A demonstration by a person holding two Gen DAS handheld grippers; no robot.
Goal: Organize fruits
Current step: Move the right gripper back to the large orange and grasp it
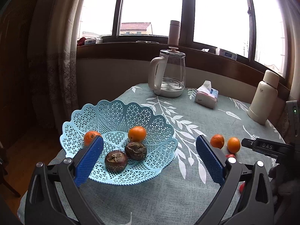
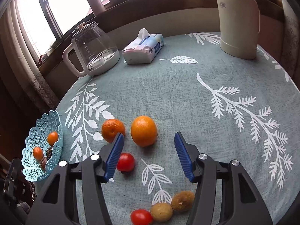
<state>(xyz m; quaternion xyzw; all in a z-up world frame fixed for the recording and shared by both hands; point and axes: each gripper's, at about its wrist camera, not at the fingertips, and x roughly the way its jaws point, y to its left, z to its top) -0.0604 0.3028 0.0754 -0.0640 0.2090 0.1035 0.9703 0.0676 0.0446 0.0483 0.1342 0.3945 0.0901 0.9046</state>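
Note:
A light blue lattice basket (image 1: 112, 112) holds two oranges (image 1: 137, 134) and two dark brown fruits (image 1: 116, 160). My left gripper (image 1: 150, 150) hovers open over its right rim with nothing between its fingers. Out on the cloth lie two more oranges (image 2: 143, 130), with a red fruit (image 2: 126, 162) just in front of them. My right gripper (image 2: 149, 142) is open and empty, low over the larger orange. Close to the camera sit a second red fruit (image 2: 141, 217) and two yellow-brown fruits (image 2: 161, 212). The basket (image 2: 37, 129) shows at the far left of the right wrist view.
A glass kettle (image 1: 168, 75) with a white handle, a tissue pack (image 1: 206, 94) and a cream thermos (image 1: 262, 97) stand at the back of the round table with the leaf-print cloth (image 2: 187, 97). A window sill runs behind. The table edge falls away left of the basket.

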